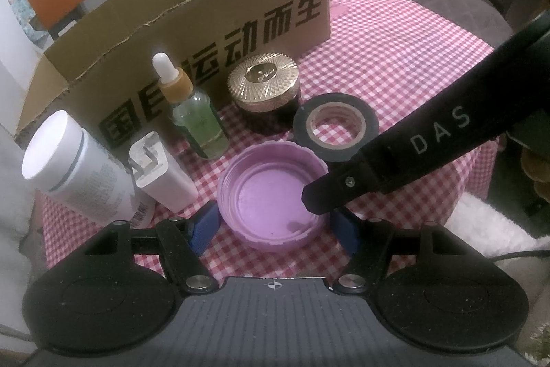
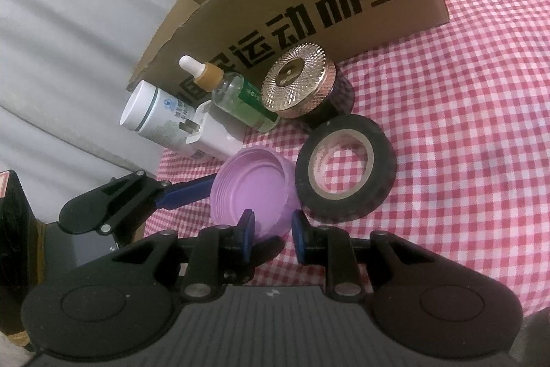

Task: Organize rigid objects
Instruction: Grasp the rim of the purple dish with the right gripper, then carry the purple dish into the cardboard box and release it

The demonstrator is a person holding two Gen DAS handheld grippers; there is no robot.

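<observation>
We see nothing boxed yet: round purple plastic lid (image 1: 271, 195) upturned on checked desk (image 1: 395, 64), between left gripper (image 1: 275, 224) jaws, half-open, contact unclear. Right gripper (image 2: 273, 236) jaws nearly closed, empty. Brown cardboard box (image 1: 213, 33) behind; five other items remain.

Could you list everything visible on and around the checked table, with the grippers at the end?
cardboard box: one, brown, black lettering, behind the items
dropper bottle: one, clear green, white bulb, before the box
jar: one, dark, gold lid, right of the dropper
tape roll: one, black, flat, right of the jar
lid: one, purple, upturned, nearest
white bottle: one, far left
charger plug: one, white, beside it
tablecloth: one, pink-white check
left gripper: fingers flank the lid
right gripper: nearly shut at the lid's rim
</observation>
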